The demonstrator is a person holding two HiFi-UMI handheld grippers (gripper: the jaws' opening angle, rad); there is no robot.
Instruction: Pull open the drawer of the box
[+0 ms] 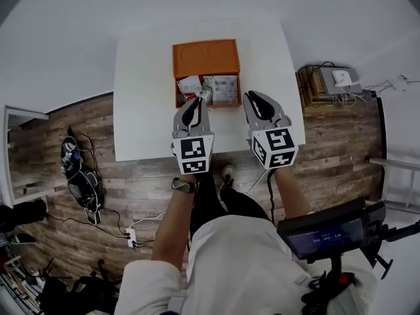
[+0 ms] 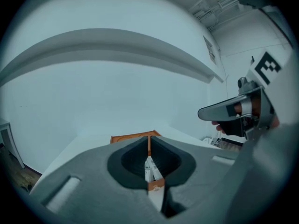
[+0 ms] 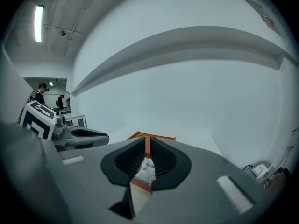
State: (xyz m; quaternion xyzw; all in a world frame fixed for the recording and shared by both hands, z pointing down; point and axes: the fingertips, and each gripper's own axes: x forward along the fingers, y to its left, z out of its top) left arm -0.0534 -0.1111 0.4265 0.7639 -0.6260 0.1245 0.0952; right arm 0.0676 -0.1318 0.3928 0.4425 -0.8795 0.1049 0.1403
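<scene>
Both tongs, left tongs (image 1: pixel 201 98) and right tongs (image 1: pixel 250 96), are pinched together, empty. Just ahead sits one box (image 1: pixel 205 58), its one drawer (image 1: pixel 226 104) open.

Box (image 1: pixel 206 58) on table (image 1: pixel 141 77), drawer (image 1: pixel 178 92) out near side w/ packets (image 1: pixel 223 89) inside, L tongs (image 1: pixel 202 96) left of R tongs (image 1: pixel 250 96), before drawer

We see a matt orange plastic box (image 1: pixel 206 58), glossy printed paper packets (image 1: pixel 223 89) in its drawer (image 1: pixel 226 105), a smooth white table (image 1: pixel 144 97), a grained wood-plank floor (image 1: pixel 144 189), and matt grey plastic on the left gripper (image 1: pixel 200 98) and right gripper (image 1: pixel 252 97).
</scene>
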